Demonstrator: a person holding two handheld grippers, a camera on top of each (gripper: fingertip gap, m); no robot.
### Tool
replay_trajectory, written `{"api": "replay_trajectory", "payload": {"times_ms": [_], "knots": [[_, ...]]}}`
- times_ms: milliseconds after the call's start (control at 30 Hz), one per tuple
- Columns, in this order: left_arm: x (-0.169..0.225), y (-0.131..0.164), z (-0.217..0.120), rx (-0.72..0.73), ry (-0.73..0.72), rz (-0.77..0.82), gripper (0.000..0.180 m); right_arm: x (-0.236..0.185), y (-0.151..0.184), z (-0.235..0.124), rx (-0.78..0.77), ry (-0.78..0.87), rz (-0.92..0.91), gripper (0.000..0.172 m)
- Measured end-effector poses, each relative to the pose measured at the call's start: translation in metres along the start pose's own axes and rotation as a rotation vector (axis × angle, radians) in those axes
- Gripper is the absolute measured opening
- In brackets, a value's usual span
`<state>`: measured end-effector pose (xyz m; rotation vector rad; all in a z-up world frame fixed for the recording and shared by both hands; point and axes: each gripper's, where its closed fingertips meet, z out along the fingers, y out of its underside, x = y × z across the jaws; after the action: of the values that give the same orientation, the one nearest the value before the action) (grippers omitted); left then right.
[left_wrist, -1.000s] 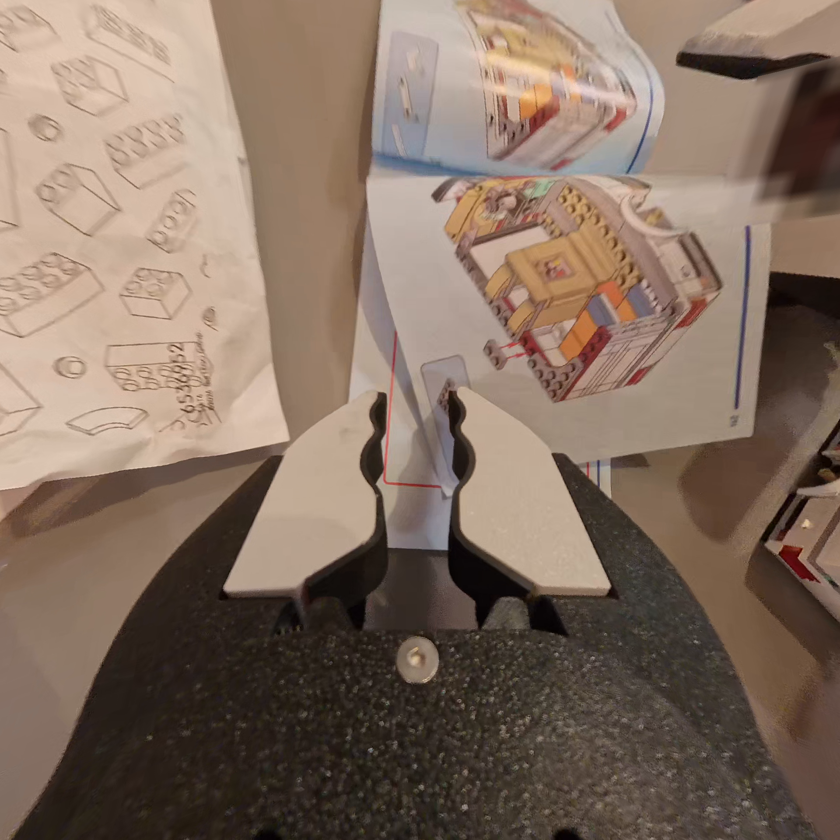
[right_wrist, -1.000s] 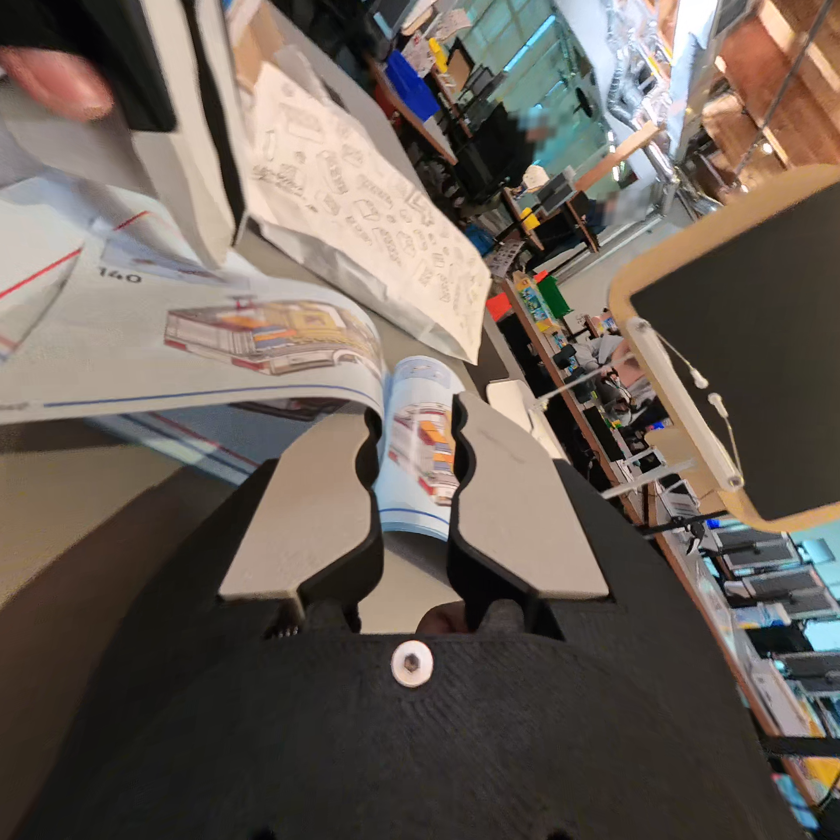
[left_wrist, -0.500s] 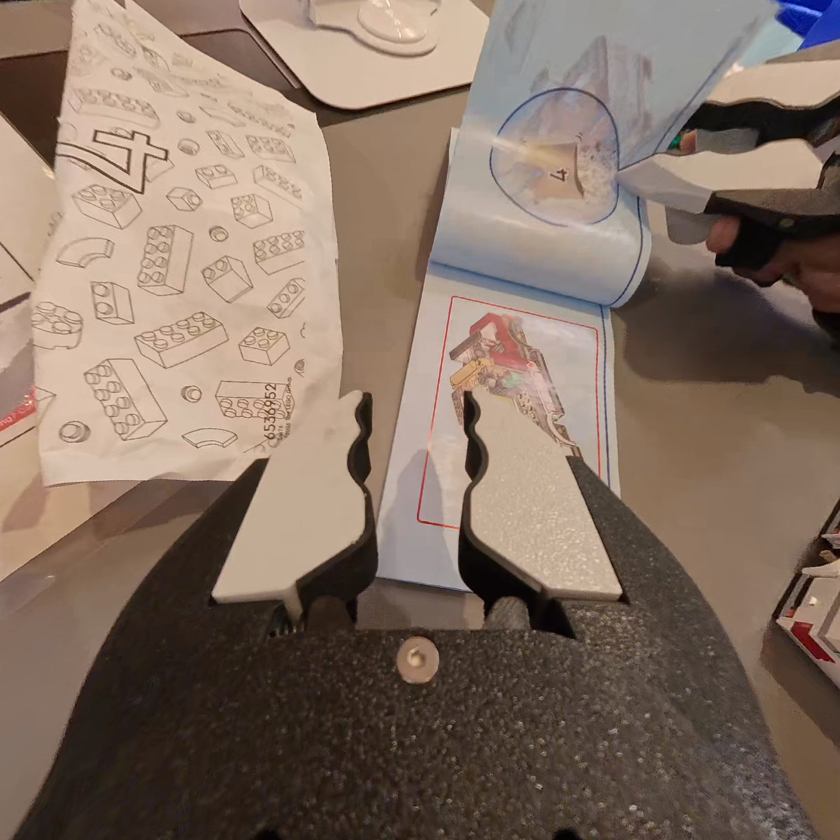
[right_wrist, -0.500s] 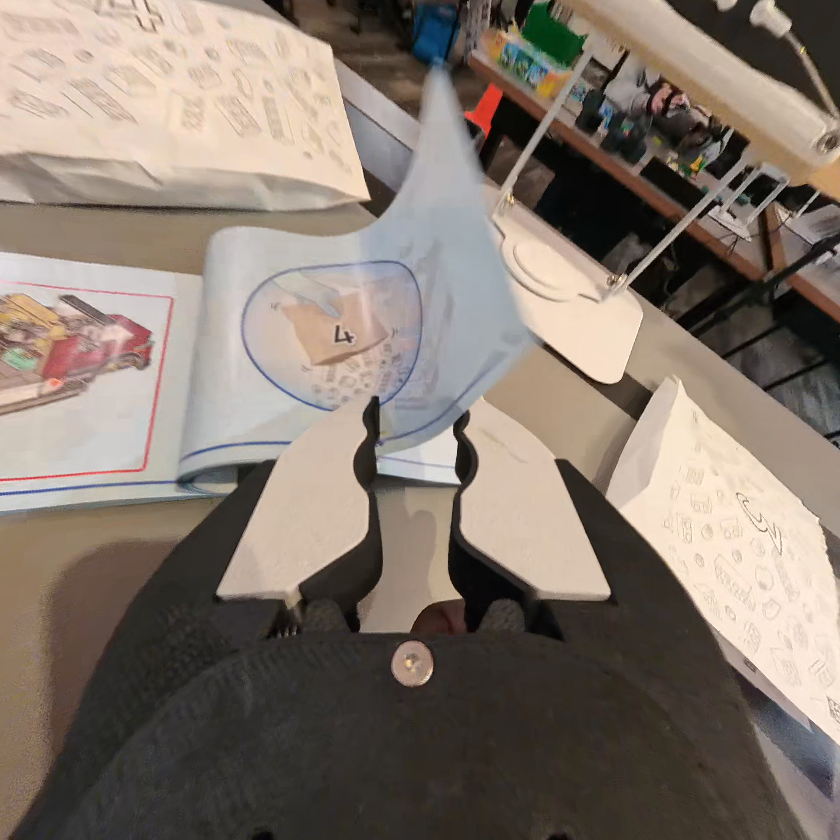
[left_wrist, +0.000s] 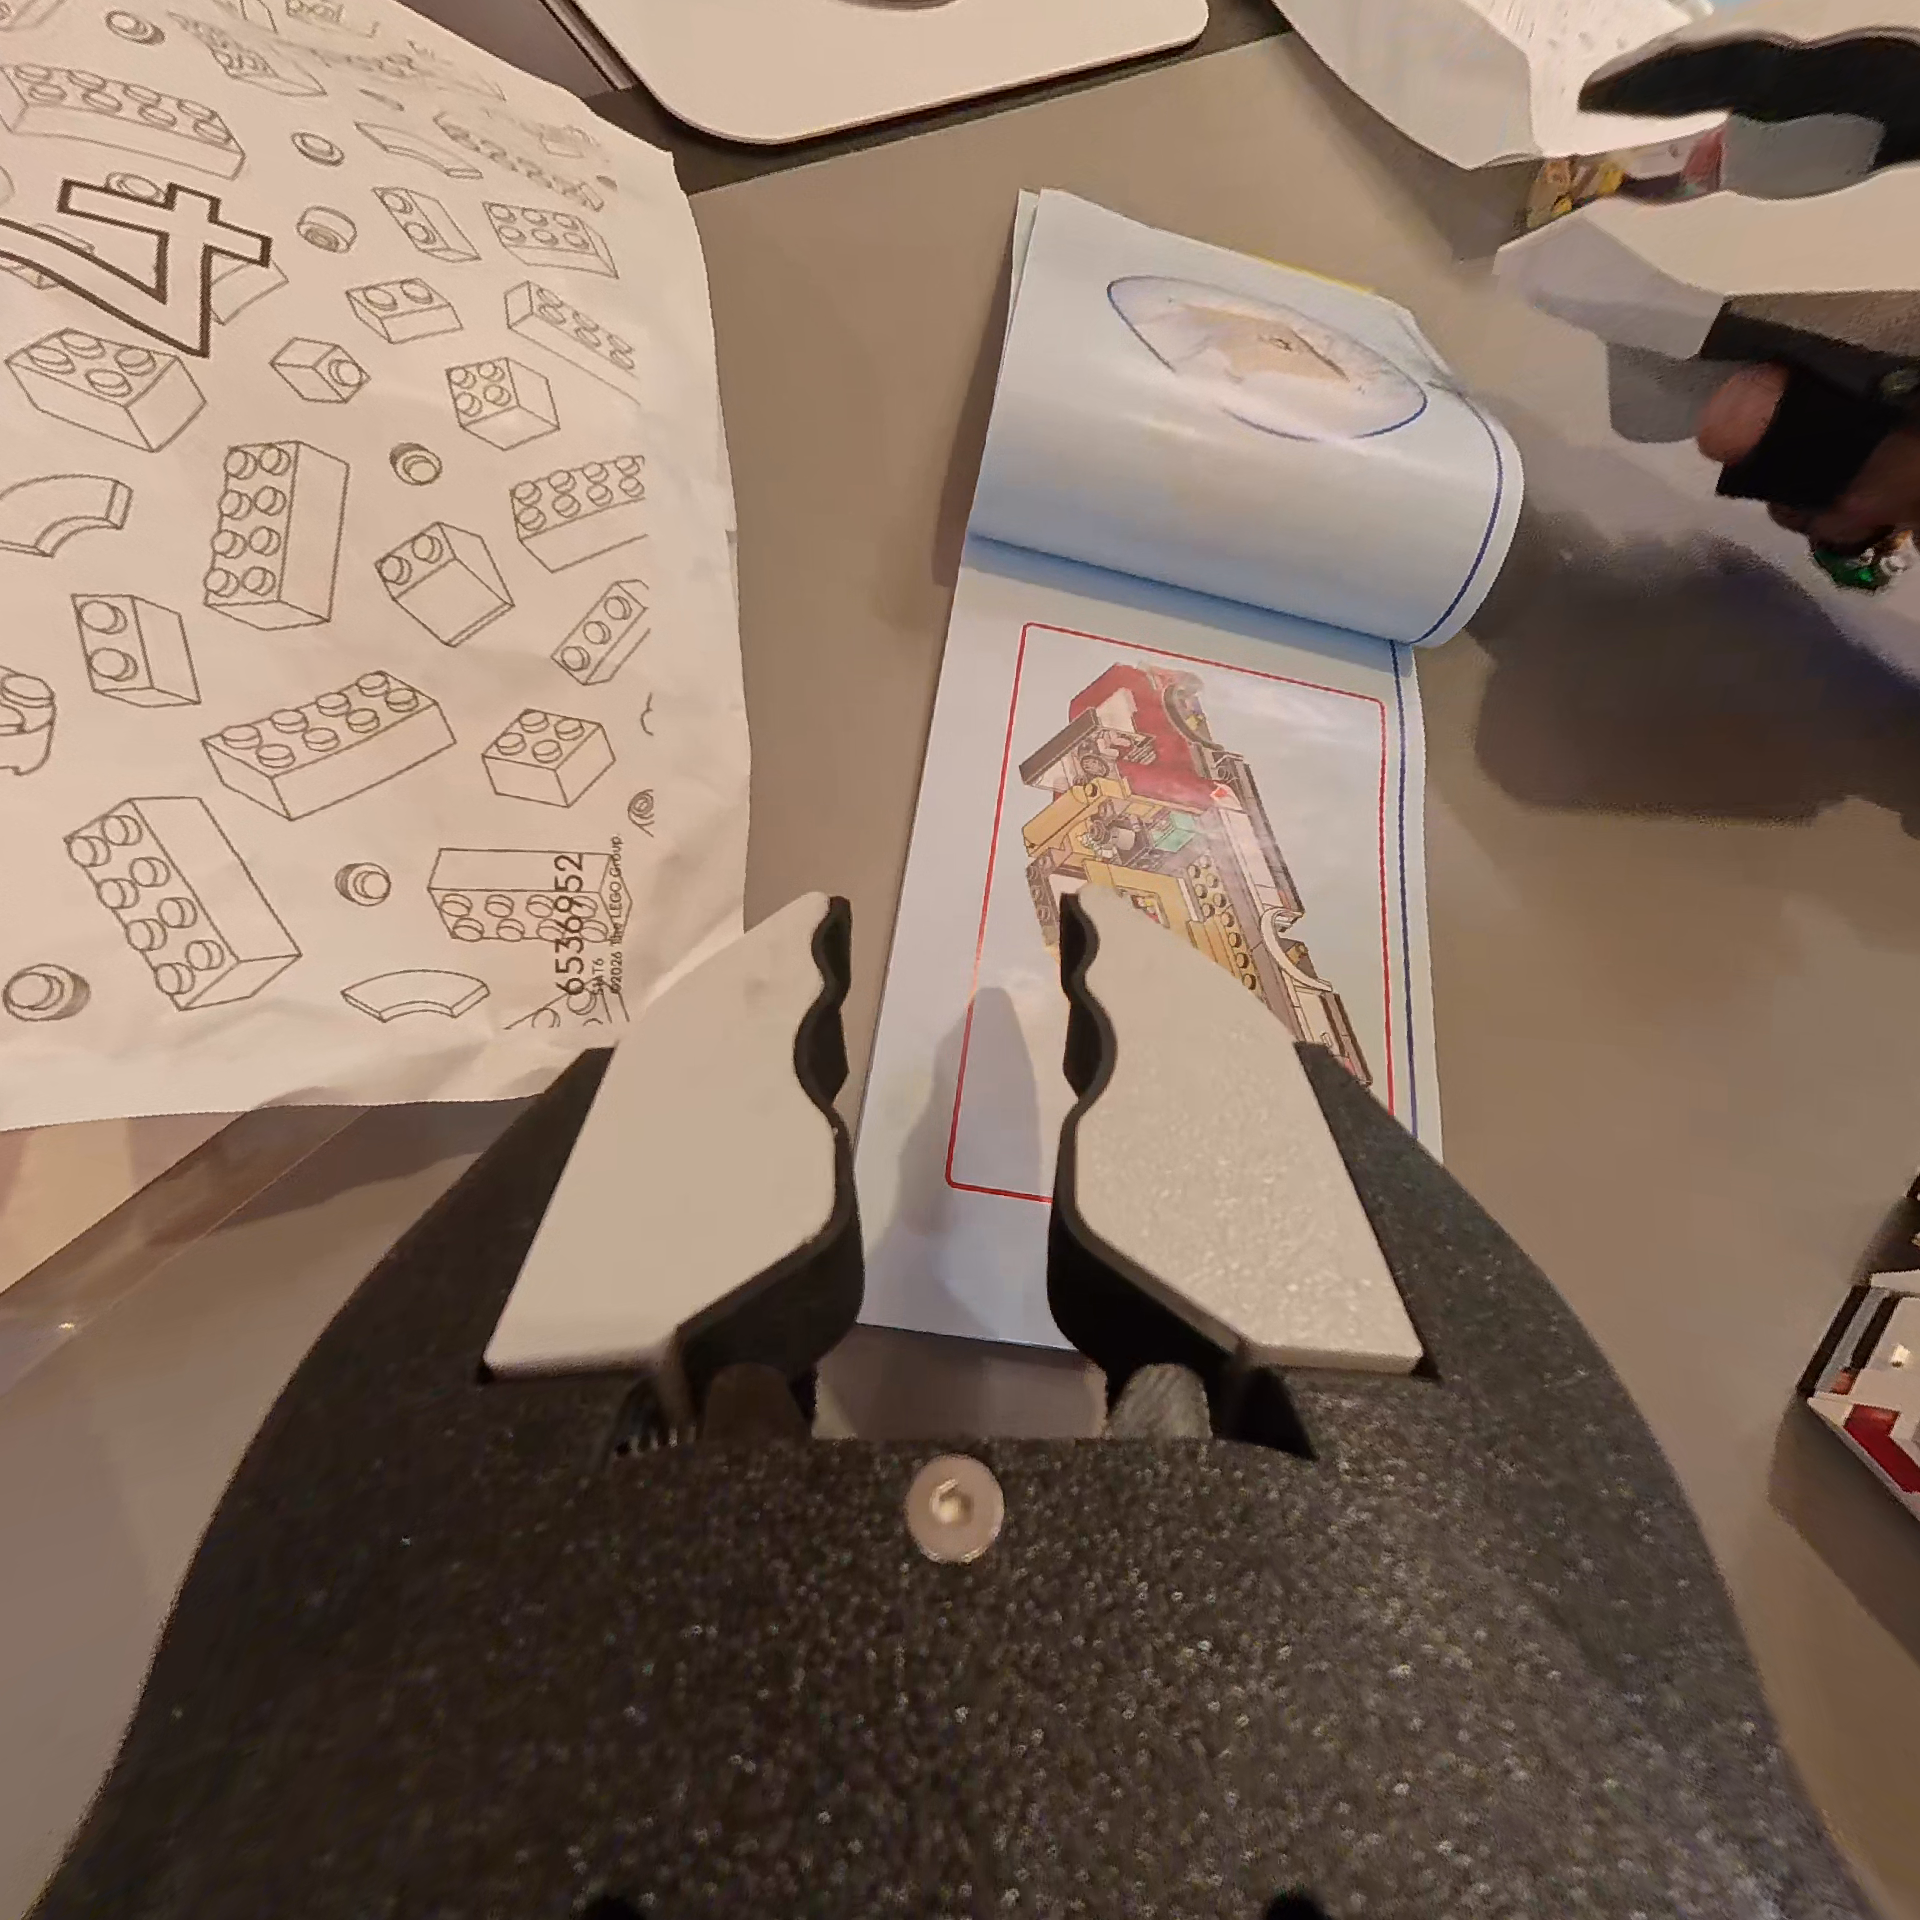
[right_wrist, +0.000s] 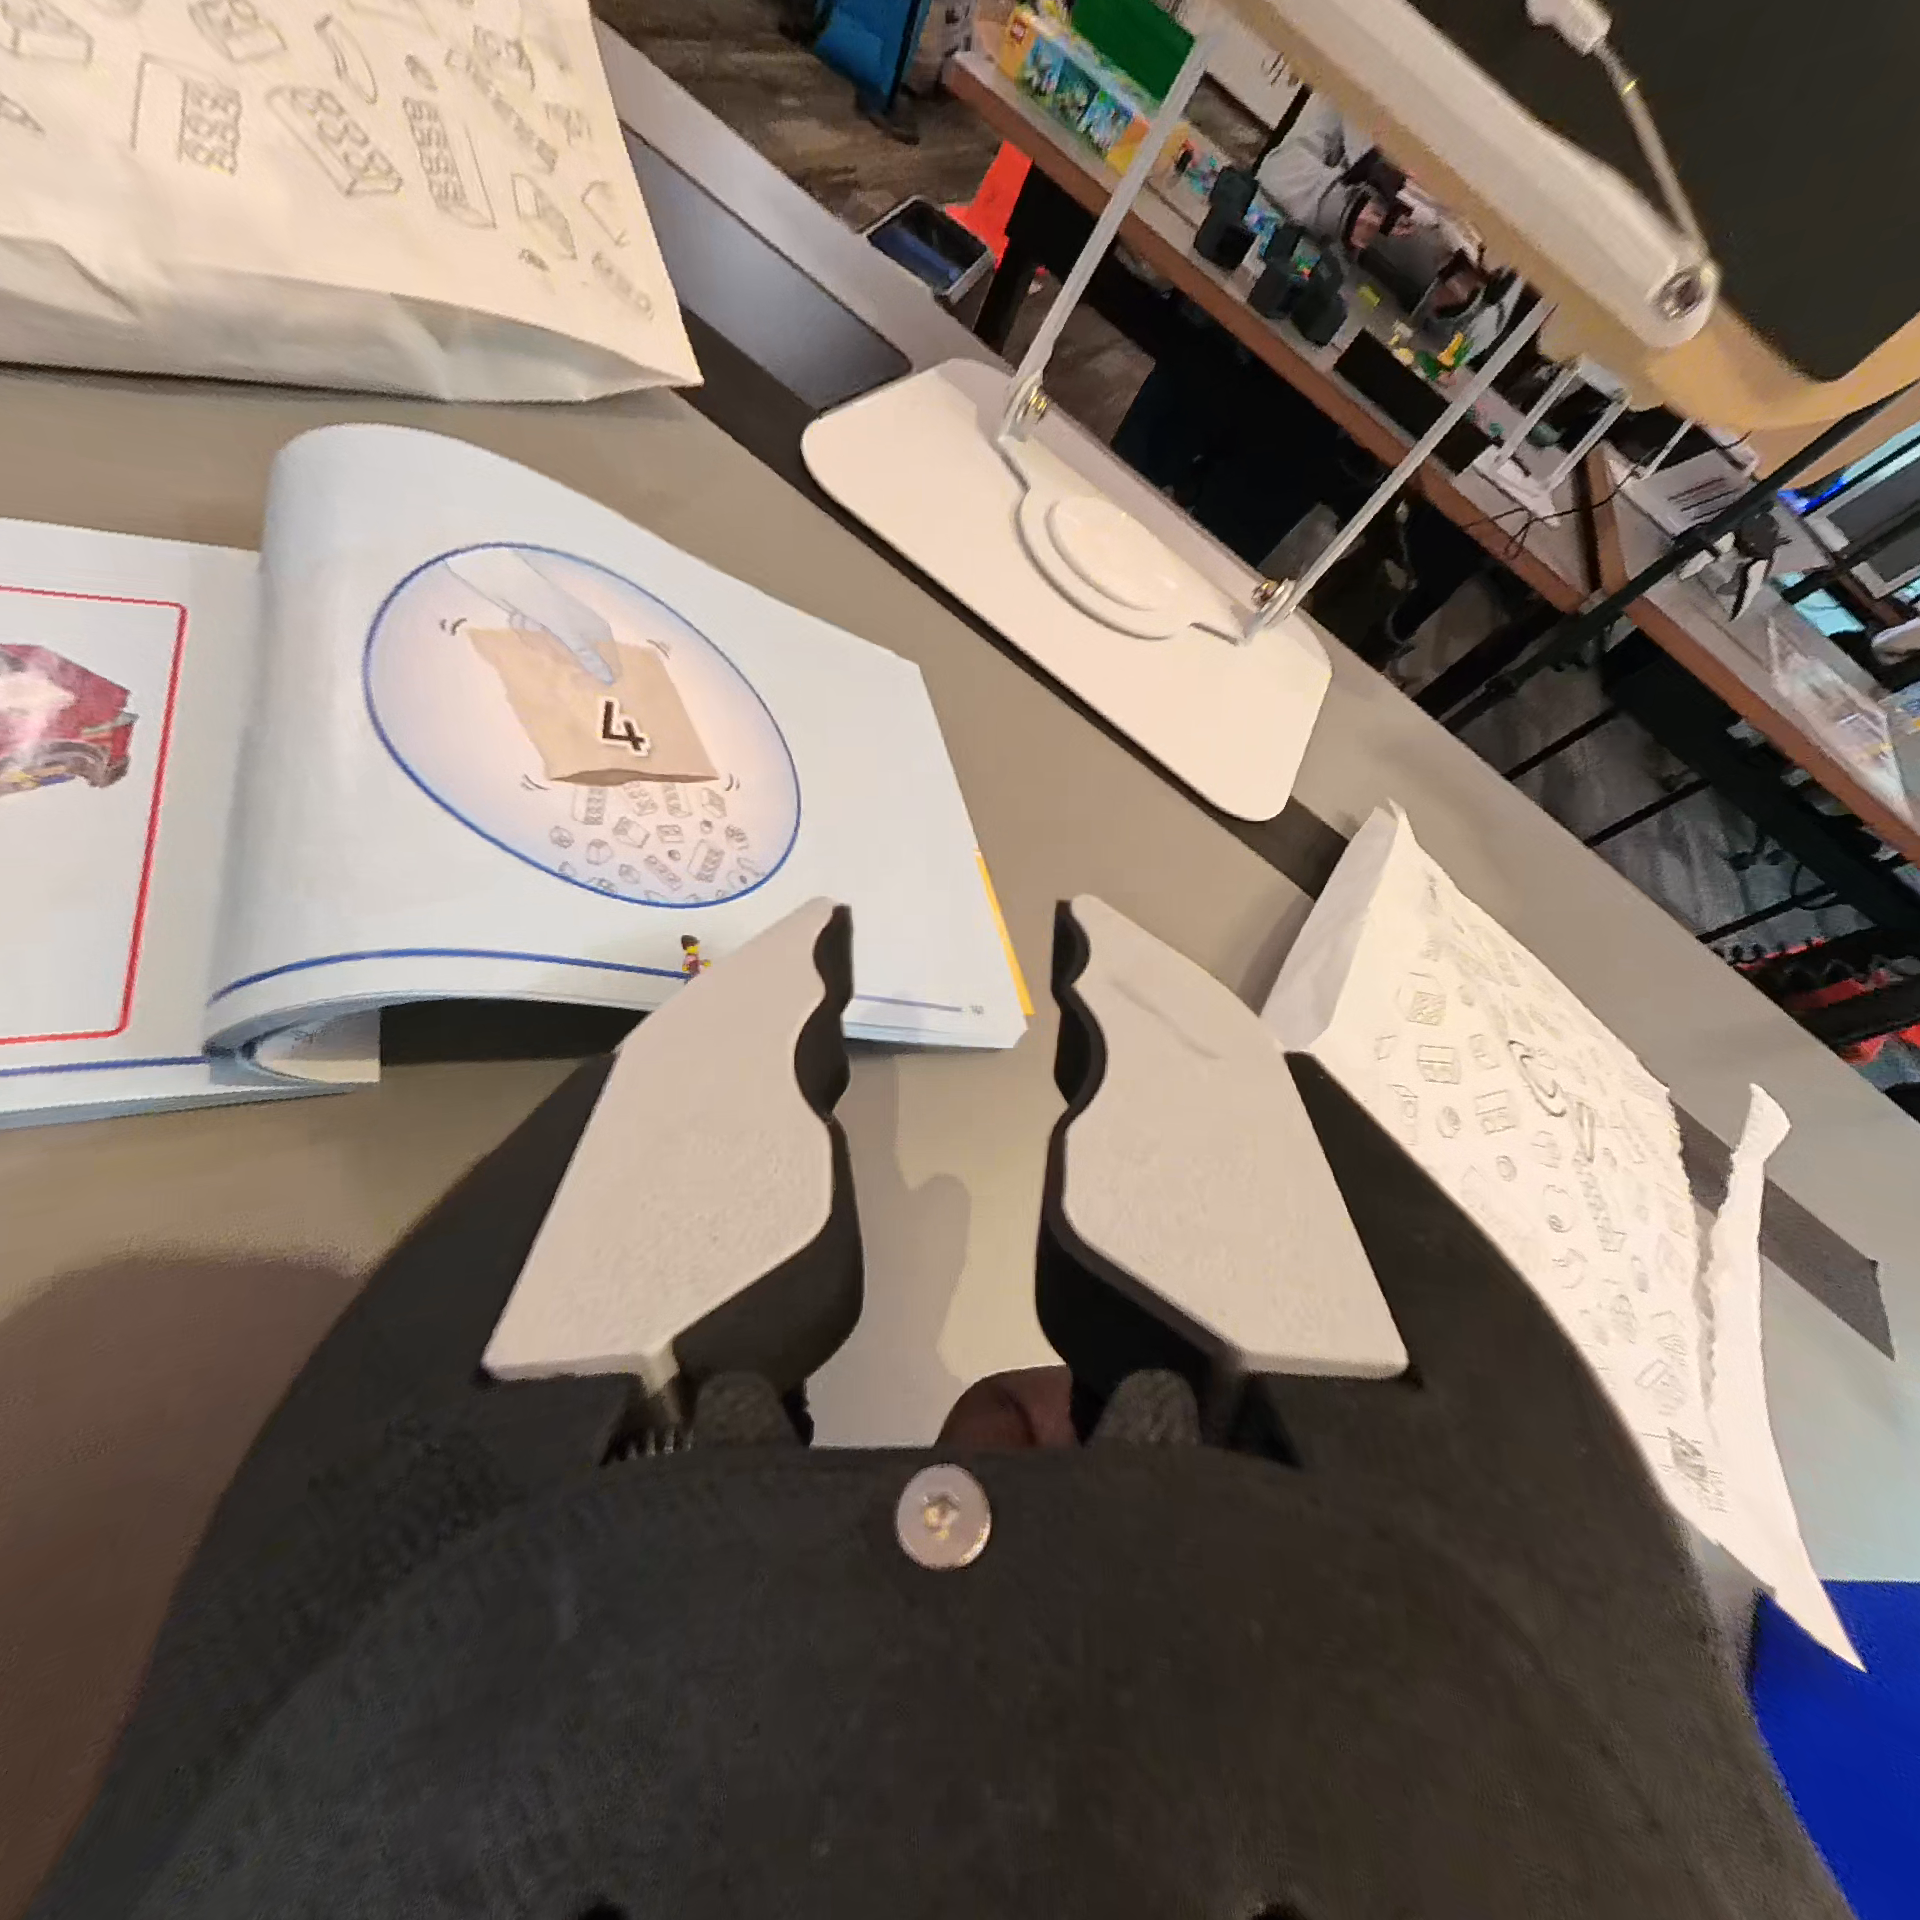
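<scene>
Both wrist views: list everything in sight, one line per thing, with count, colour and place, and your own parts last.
Instruction booklet: one, pale blue pages, open on the table between the tools.
Paper bags printed with brick outlines: two seen, white; one left of the booklet, one torn right of the right tool.
Lamp base: one, white, beyond the booklet.
Table: grey-brown.
Brick model: part seen, white and red, at the right edge.
Shelves with boxes: background, blurred.
Left tool: open, empty, over the booklet's near page.
Right tool: open, empty, at the booklet's corner.
</scene>
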<state>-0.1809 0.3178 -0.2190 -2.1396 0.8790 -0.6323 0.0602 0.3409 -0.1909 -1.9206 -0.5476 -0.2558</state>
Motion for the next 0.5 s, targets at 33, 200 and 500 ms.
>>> {"api": "replay_trajectory", "payload": {"times_ms": [33,200,500], "knots": [[0.000,0.000,0.000,-0.002,0.000,0.002,0.039,0.000,-0.003,-0.003,0.021,0.009,-0.005,0.037],[0.000,0.001,0.001,-0.004,0.004,0.005,0.040,-0.034,-0.029,-0.029,0.198,-0.103,-0.062,0.035],[-0.004,0.006,-0.001,-0.036,-0.002,0.006,0.041,-0.127,-0.032,-0.065,0.277,-0.500,-0.112,0.036]]}}
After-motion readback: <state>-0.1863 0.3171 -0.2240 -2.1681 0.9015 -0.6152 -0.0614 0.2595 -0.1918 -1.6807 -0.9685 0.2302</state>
